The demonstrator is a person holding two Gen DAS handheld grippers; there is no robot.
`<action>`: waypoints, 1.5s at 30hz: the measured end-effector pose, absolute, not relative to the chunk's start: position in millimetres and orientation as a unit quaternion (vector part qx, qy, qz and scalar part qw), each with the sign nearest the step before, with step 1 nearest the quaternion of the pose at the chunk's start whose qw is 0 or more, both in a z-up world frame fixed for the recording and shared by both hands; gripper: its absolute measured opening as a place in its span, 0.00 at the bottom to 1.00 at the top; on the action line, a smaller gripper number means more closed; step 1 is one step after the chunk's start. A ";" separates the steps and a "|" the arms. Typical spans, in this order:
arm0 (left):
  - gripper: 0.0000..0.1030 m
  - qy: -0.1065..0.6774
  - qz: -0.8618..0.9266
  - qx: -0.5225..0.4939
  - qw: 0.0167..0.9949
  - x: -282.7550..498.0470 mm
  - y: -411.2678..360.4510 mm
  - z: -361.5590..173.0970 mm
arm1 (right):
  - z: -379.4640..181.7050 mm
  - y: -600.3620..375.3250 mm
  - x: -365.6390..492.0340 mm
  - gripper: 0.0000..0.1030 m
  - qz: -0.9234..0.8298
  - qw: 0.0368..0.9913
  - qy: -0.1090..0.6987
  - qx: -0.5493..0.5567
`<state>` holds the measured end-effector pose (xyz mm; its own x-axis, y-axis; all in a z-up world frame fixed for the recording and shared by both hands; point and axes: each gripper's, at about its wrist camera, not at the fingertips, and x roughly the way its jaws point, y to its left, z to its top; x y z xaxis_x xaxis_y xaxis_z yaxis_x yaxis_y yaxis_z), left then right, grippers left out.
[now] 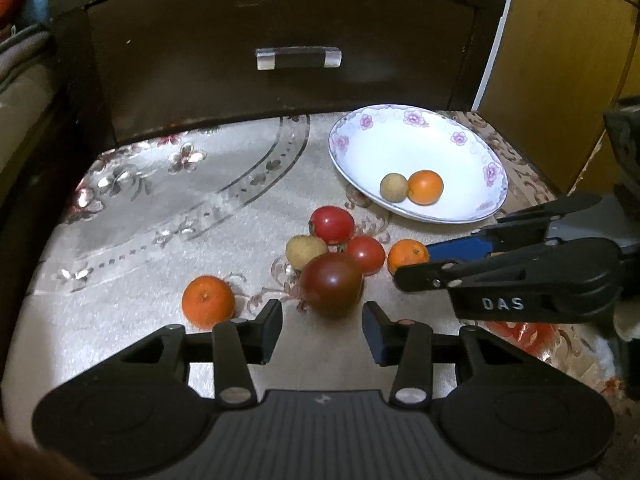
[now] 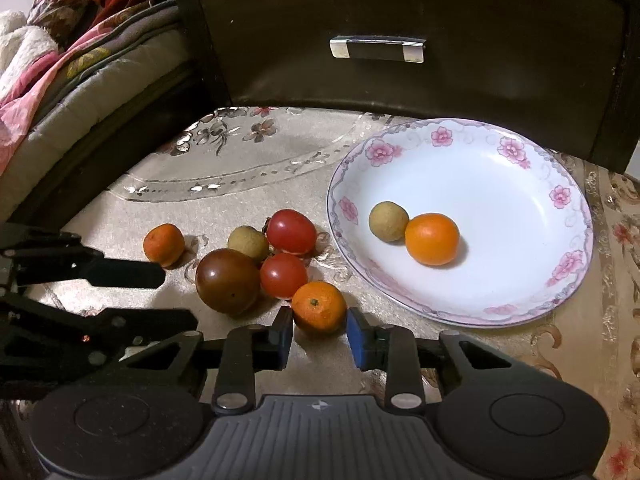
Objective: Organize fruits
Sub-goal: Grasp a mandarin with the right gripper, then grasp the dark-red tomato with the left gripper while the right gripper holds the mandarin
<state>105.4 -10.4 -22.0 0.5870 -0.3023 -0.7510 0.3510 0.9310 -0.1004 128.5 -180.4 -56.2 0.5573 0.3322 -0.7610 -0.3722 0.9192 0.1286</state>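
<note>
A white floral plate [image 1: 360,152] [image 2: 520,176] holds a longan [image 1: 394,187] [image 2: 388,221] and a small orange [image 1: 425,187] [image 2: 432,239]. On the cloth lie a dark tomato [image 1: 332,284] [image 2: 227,281], two red tomatoes [image 1: 332,224] [image 1: 365,254] [image 2: 291,231] [image 2: 283,275], a longan [image 1: 305,251] [image 2: 248,243] and two oranges [image 1: 208,301] [image 1: 407,255] [image 2: 164,244] [image 2: 319,307]. My left gripper [image 1: 322,330] [image 2: 176,298] is open just before the dark tomato. My right gripper [image 2: 319,338] [image 1: 416,260] is open with its fingertips at either side of the nearest orange.
A dark wooden drawer front with a metal handle [image 1: 298,58] [image 2: 376,50] stands behind the cloth-covered surface. Bedding [image 2: 60,60] lies at the left. A yellow wooden panel [image 1: 560,60] stands at the right.
</note>
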 end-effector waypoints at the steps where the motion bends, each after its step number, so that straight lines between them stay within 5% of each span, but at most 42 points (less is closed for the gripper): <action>1: 0.50 0.414 -0.184 0.030 0.891 106.3 -12.1 -21.8 | -54.9 -181.6 127.9 0.22 0.201 0.881 0.427 -0.022; 37: 0.47 0.457 -0.180 0.075 0.868 105.8 -28.8 -38.5 | -44.7 -195.9 101.1 0.21 0.214 0.861 0.461 -0.023; 45: 0.48 0.458 -0.182 0.069 0.868 107.8 -27.6 -39.3 | -47.3 -190.1 103.4 0.27 0.218 0.864 0.453 -0.029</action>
<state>107.8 -27.6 -39.3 0.5155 -0.2519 -0.8191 0.3781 0.9246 -0.0464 103.4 -190.1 -47.3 0.4942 0.3511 -0.7953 -0.4037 0.9029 0.1478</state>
